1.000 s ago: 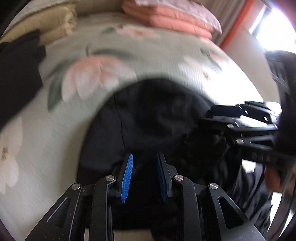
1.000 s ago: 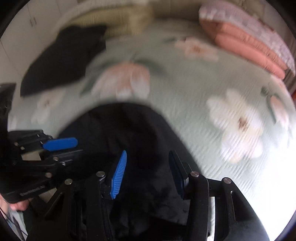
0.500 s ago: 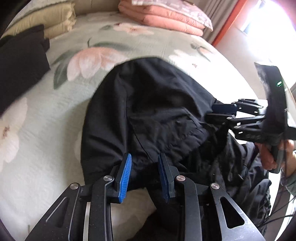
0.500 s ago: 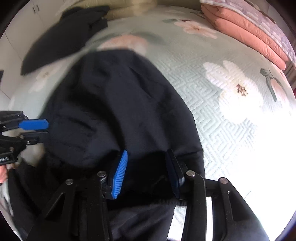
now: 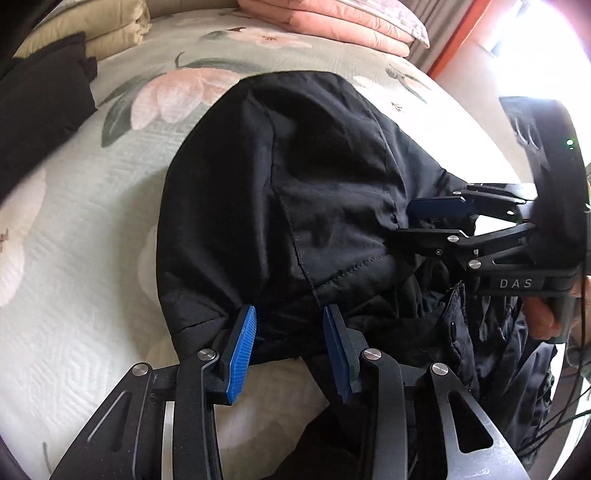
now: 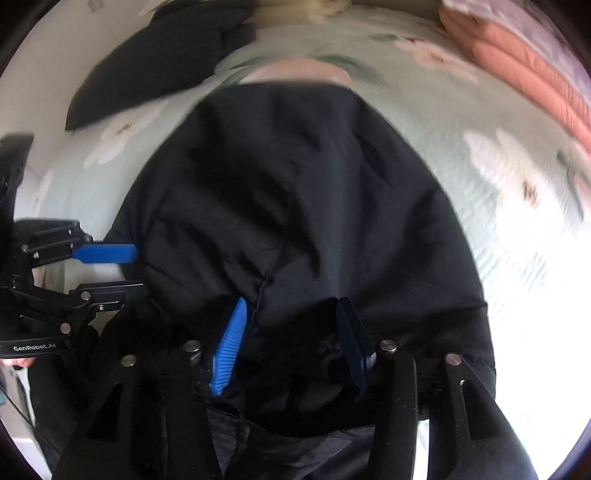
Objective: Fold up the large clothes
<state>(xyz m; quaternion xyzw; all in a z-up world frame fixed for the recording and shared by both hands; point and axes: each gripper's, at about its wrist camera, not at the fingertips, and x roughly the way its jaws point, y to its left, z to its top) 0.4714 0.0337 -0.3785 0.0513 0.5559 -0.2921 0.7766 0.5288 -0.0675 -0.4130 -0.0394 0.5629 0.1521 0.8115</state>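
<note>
- Since a sec ago the black jacket [image 5: 295, 192] has dropped from mid-air onto the flowered bedspread [image 5: 92, 229], spread near the bed's edge
- Left gripper [image 5: 290, 343] jaws opening, hem betw them but pads clear; right gripper [image 6: 291, 343] opening too, cloth betw pads
- Looks like release, smoothing next

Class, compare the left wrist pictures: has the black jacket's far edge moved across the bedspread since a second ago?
Yes. The black jacket has spread further away, its far edge now alongside the pink flower on the bedspread and nearer the pink bedding.
</note>
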